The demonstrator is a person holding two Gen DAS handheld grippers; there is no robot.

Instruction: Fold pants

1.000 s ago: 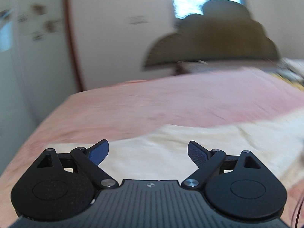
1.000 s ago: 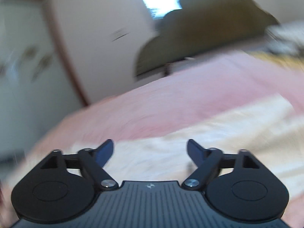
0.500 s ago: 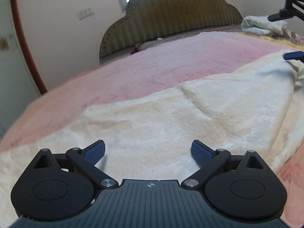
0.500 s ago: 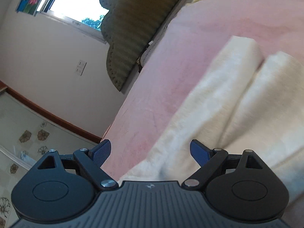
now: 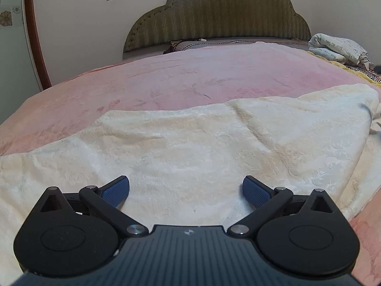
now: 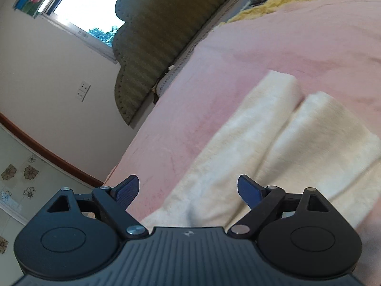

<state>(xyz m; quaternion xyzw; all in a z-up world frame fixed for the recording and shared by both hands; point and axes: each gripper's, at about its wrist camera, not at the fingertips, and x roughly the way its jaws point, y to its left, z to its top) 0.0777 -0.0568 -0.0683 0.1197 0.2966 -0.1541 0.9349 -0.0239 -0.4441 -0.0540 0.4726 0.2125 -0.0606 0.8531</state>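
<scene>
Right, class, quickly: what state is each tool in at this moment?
Left tool: open, jaws just widened, holding nothing, above the cream pants.
Right tool: open, holding nothing.

Wide open pink bedspread [image 5: 202, 76] beyond the cream pants [image 5: 190, 147], nothing standing on it up to the padded headboard [image 5: 219, 16]. On the far right a bundled white blanket [image 5: 338, 47] and yellow cover [image 6: 285, 2] crowd that corner.

Cream pants [image 6: 273, 143] lie on the pink bedspread [image 6: 273, 47], right gripper [image 6: 188, 190] fingers spread wide above their near edge.
</scene>
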